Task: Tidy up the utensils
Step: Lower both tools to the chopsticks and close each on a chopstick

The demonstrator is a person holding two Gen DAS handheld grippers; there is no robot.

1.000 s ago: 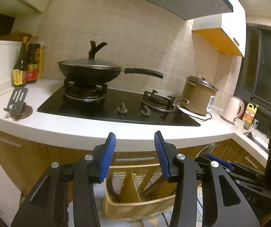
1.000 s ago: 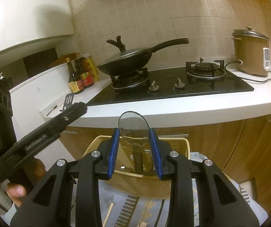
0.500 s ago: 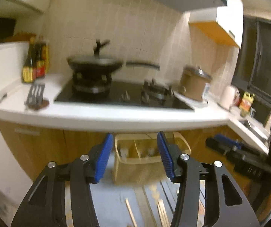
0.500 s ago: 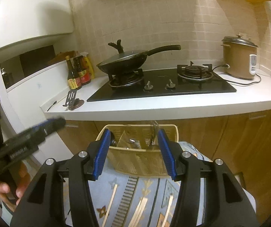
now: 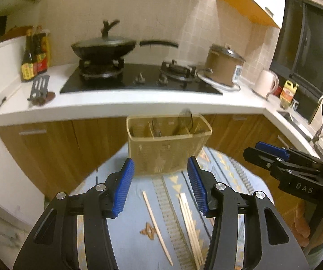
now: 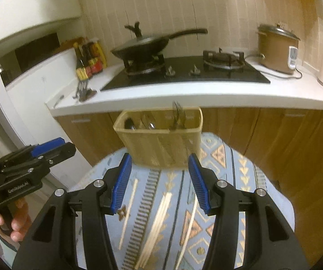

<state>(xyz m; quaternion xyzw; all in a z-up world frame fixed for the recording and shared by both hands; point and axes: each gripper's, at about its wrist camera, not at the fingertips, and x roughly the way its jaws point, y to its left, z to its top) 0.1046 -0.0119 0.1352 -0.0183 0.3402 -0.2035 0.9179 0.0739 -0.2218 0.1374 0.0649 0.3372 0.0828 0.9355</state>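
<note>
A tan utensil basket with dividers stands at the far end of a blue patterned cloth; it also shows in the right wrist view. A metal spoon and other utensils stand in its compartments. Several wooden chopsticks lie loose on the cloth, also in the right wrist view. My left gripper is open and empty above the chopsticks. My right gripper is open and empty, short of the basket.
Behind the basket is a white kitchen counter over wooden cabinets, with a black hob, a lidded wok, a rice cooker, sauce bottles and a spatula on a rest.
My right gripper let go of the spoon, which now stands in the basket, and opened. Both grippers pulled back and rose, bringing the cloth and chopsticks into view.
</note>
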